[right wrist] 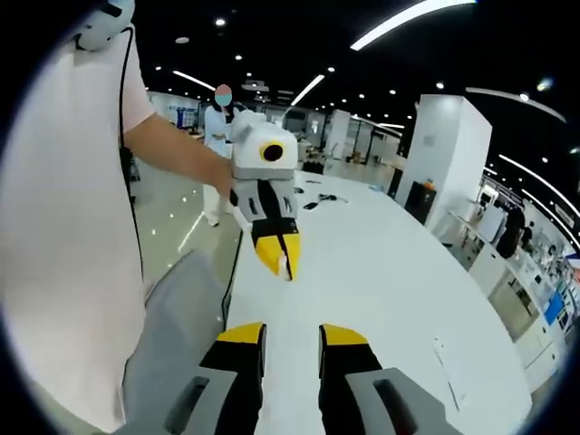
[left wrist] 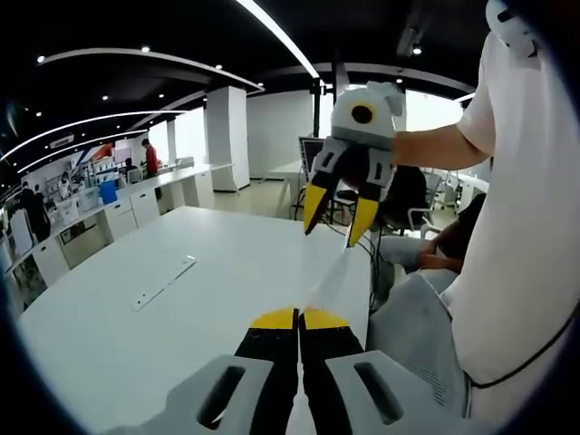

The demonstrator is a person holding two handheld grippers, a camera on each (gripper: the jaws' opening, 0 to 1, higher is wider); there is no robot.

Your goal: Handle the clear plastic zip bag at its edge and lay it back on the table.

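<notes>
My left gripper (left wrist: pixel 299 317) is shut, its yellow tips pressed together on one edge of the clear plastic zip bag (left wrist: pixel 333 276). The bag stretches away from the tips as a faint see-through sheet above the white table (left wrist: pixel 163 344). My right gripper (left wrist: pixel 337 227) hangs open just past the bag's far end, not touching it. In the right gripper view my right gripper (right wrist: pixel 292 333) stands open with nothing between its jaws. Ahead of it is the shut left gripper (right wrist: pixel 276 256) over the table (right wrist: pixel 390 281).
A person in a white shirt (left wrist: pixel 526 236) and grey trousers (right wrist: pixel 172 335) holds both grippers at the table's edge. A flat white strip (left wrist: pixel 163 283) lies on the table. Someone sits on a chair (left wrist: pixel 430 249) beyond the table. Dark small items (right wrist: pixel 317 201) lie at its far end.
</notes>
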